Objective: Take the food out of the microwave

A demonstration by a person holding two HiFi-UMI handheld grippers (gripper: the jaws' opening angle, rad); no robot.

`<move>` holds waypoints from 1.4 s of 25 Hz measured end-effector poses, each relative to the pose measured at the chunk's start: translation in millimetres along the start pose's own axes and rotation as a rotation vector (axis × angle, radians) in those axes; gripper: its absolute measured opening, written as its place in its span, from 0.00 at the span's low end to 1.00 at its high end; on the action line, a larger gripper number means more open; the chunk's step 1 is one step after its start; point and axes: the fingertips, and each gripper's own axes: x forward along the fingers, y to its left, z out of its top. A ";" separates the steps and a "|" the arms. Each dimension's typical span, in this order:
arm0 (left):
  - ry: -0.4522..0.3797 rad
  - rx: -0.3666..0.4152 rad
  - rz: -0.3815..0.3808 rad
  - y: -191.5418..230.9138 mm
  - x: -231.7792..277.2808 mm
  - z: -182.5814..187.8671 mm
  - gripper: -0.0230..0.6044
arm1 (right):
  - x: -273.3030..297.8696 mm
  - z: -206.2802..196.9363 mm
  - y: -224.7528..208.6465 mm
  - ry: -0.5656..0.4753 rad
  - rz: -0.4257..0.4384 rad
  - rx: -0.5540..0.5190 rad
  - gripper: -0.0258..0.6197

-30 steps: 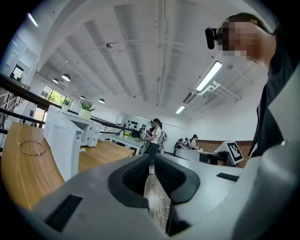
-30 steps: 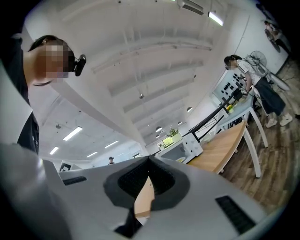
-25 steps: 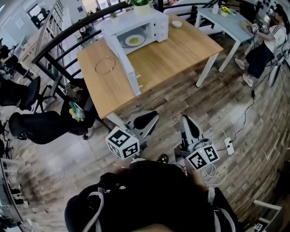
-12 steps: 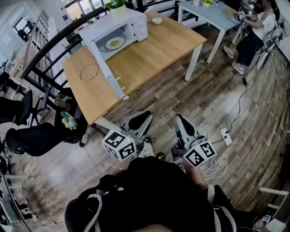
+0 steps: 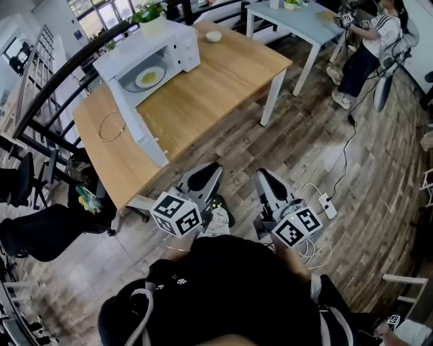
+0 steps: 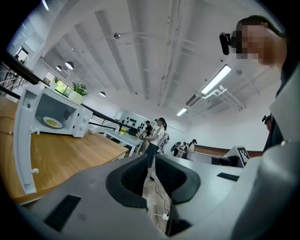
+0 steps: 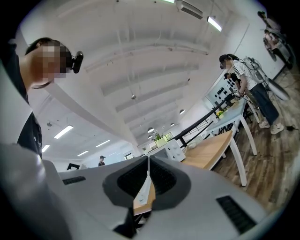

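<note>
The white microwave oven [image 5: 152, 57] stood at the far left of the light wooden table [image 5: 216, 74], with a green potted plant [image 5: 150, 13] on its top. Its door [image 5: 135, 118] was swung fully open toward the near side. The food, a yellow portion on a white round plate [image 5: 149, 76], lay inside the oven cavity, untouched by either tool.

A thin wire ring [image 5: 110, 125] lay flat on the table left of the open door. A small white bowl [image 5: 213, 36] sat on the table just right of the oven.

The left gripper [image 5: 205, 170] was held over the wood-plank floor [image 5: 325, 135] near the person, pointing toward the table and short of its near edge. Its jaws were all but pressed together, having just parted by a trace. Only a thin slit showed between them, and nothing was in it.

The right gripper [image 5: 261, 176] was held beside the left one, to its right, also over the floor and apart from the table. Its jaws were pressed together at the tips and empty.

A white power strip [image 5: 327, 206] with its cable lay on the floor right of the right gripper. At the far right stood a pale blue-grey table [image 5: 298, 20], with a second person [image 5: 362, 47] beside it.
</note>
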 end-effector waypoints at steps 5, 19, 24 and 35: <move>-0.018 -0.017 0.010 32.9 35.8 13.5 0.13 | 37.9 12.6 -31.6 0.020 0.001 -0.008 0.07; -0.034 -0.061 0.095 141.4 100.9 53.0 0.16 | 162.6 28.3 -88.5 0.096 0.058 0.028 0.09; -0.046 -0.067 0.137 177.8 105.3 64.1 0.16 | 211.5 22.5 -90.9 0.127 0.128 0.045 0.10; -0.086 -0.129 0.237 229.5 96.6 82.8 0.16 | 289.8 4.4 -81.8 0.228 0.239 0.085 0.11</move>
